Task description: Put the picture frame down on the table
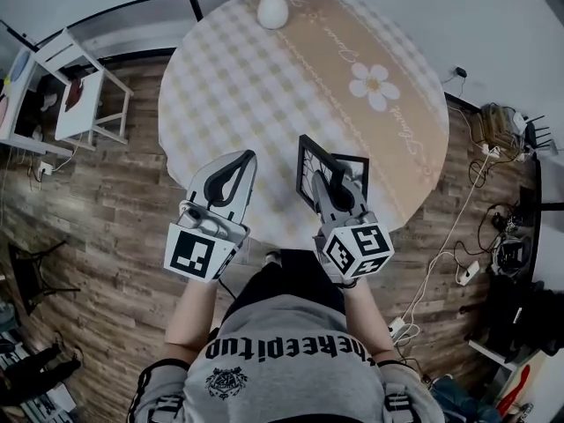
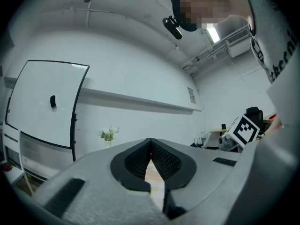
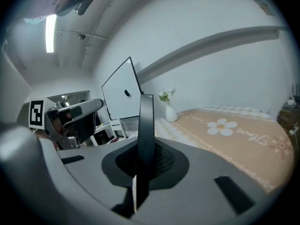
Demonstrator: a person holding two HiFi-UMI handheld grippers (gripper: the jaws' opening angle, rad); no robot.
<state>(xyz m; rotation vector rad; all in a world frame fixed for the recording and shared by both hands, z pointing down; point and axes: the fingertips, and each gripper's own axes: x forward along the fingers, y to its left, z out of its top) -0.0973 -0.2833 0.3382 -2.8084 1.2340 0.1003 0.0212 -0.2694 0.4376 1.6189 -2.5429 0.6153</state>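
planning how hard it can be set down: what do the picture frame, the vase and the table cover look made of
Picture frame: thin black border, smooth, likely plastic or painted wood; cannot tell which.
Vase: white, smooth, rounded, probably ceramic.
Tablecloth: printed checks and a flower, hanging over the round edge, so likely fabric.

Grey lettered shirt (image 1: 291,373); left gripper (image 1: 249,155) and right gripper (image 1: 322,179) are pale grey with black-marked cubes (image 1: 196,254).

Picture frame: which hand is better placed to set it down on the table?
Right. The right tongs are shut on the picture frame, holding it upright over the near part of the table. The left tongs are empty and off to the side, touching nothing.
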